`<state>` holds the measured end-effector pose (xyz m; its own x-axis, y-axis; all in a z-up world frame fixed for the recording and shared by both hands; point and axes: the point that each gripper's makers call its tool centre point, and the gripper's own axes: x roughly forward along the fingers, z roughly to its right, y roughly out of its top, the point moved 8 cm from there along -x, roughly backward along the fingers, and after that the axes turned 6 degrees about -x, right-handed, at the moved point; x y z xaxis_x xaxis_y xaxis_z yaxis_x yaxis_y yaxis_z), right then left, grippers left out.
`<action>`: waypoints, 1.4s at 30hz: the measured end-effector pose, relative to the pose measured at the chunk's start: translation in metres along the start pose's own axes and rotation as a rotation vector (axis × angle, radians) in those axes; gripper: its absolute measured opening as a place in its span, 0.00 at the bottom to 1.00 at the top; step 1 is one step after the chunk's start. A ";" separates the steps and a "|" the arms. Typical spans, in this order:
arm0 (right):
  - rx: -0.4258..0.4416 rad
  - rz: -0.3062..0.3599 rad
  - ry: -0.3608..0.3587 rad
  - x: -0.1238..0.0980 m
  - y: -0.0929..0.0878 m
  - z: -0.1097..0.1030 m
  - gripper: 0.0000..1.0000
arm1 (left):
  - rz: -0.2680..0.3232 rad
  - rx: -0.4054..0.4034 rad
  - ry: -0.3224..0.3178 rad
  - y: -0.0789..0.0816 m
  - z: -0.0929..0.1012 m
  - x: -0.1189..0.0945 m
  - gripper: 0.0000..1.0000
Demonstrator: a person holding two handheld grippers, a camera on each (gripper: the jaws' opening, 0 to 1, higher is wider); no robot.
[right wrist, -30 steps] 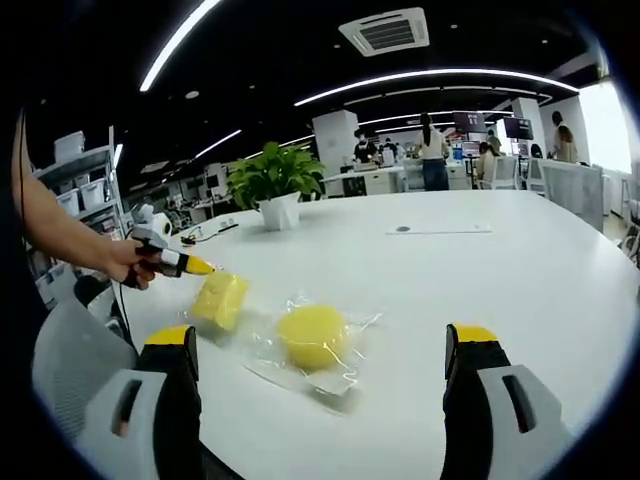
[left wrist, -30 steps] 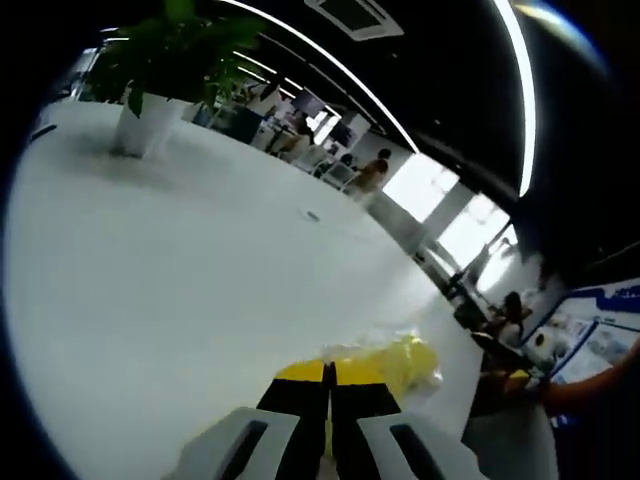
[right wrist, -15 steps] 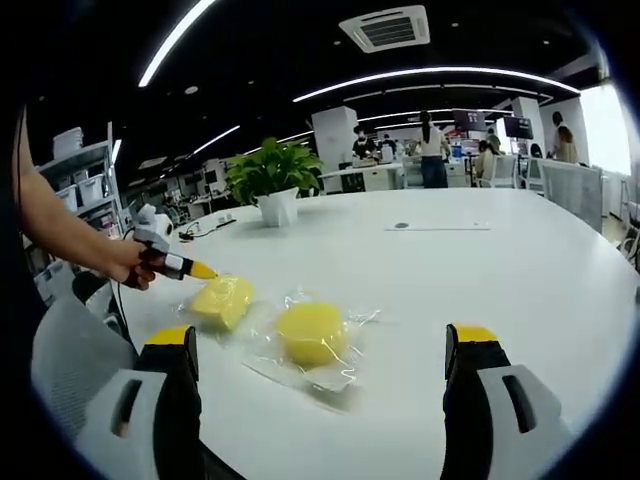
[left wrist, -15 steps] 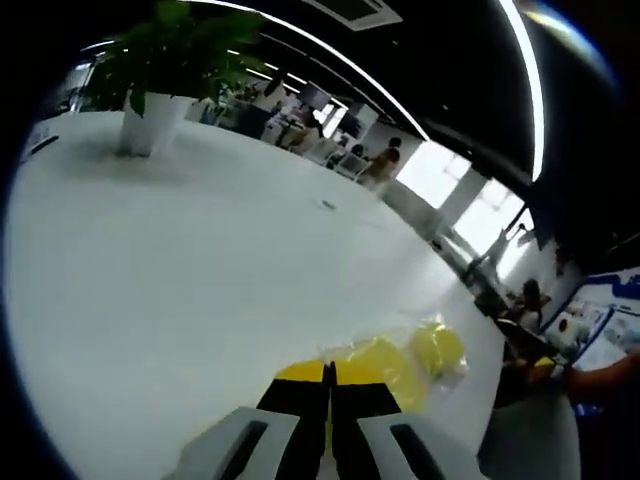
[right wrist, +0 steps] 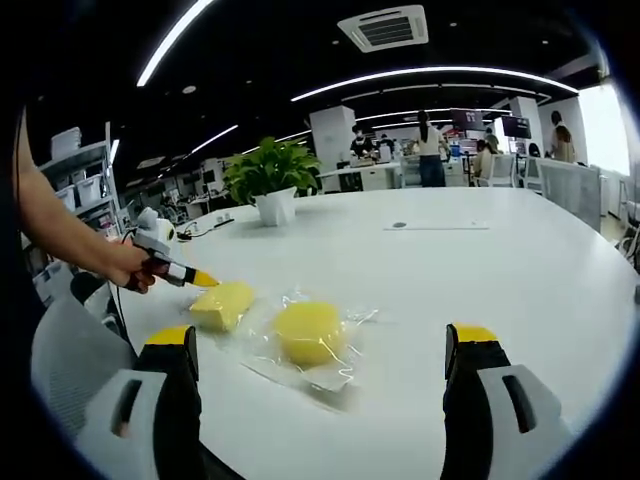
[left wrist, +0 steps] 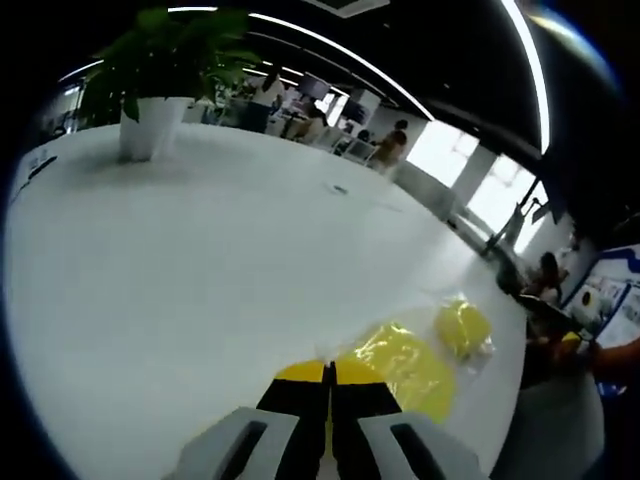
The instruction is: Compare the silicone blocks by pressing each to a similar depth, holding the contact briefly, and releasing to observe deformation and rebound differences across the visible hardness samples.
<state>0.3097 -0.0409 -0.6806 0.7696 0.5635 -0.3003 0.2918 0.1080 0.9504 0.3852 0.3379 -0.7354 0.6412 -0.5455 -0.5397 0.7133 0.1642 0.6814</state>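
Now your left gripper [left wrist: 329, 375] has its jaws together, tip touching the near yellow block [right wrist: 222, 304]. Your right gripper [right wrist: 320, 345] stands wide apart before the round block [right wrist: 310, 331]

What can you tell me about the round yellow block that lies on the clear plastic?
The round yellow block is a thick, soft-looking disc, matte like foam or silicone. It lies flat on the white table, on a crinkled clear plastic bag. A squarer yellow block lies close beside it. Neither gripper touches it.
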 end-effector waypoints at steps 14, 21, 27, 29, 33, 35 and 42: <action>0.003 0.003 -0.016 -0.002 0.001 0.001 0.96 | 0.112 -0.040 0.134 -0.004 -0.013 -0.006 0.27; -0.001 -0.006 -0.015 -0.001 0.000 0.001 0.96 | 0.157 -0.005 0.126 -0.001 -0.016 -0.020 0.70; -0.005 -0.001 -0.035 -0.003 0.001 0.003 0.96 | 0.204 0.098 0.122 0.001 -0.006 -0.041 0.87; 0.004 -0.016 -0.030 -0.003 -0.001 0.003 0.96 | 0.217 0.118 0.106 -0.002 -0.002 -0.048 0.90; -0.049 -0.044 -0.015 -0.001 -0.003 -0.001 0.96 | 0.237 0.131 0.080 -0.008 0.009 -0.061 0.95; -0.057 -0.049 -0.009 -0.001 -0.003 -0.002 0.96 | 0.258 0.154 0.066 -0.011 0.015 -0.069 0.97; -0.048 -0.063 -0.016 -0.002 -0.004 0.000 0.96 | 0.261 0.190 0.036 -0.023 0.031 -0.092 1.00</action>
<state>0.3068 -0.0422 -0.6843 0.7597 0.5411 -0.3606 0.3126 0.1822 0.9322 0.3012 0.3587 -0.6865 0.8074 -0.4753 -0.3497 0.4604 0.1366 0.8772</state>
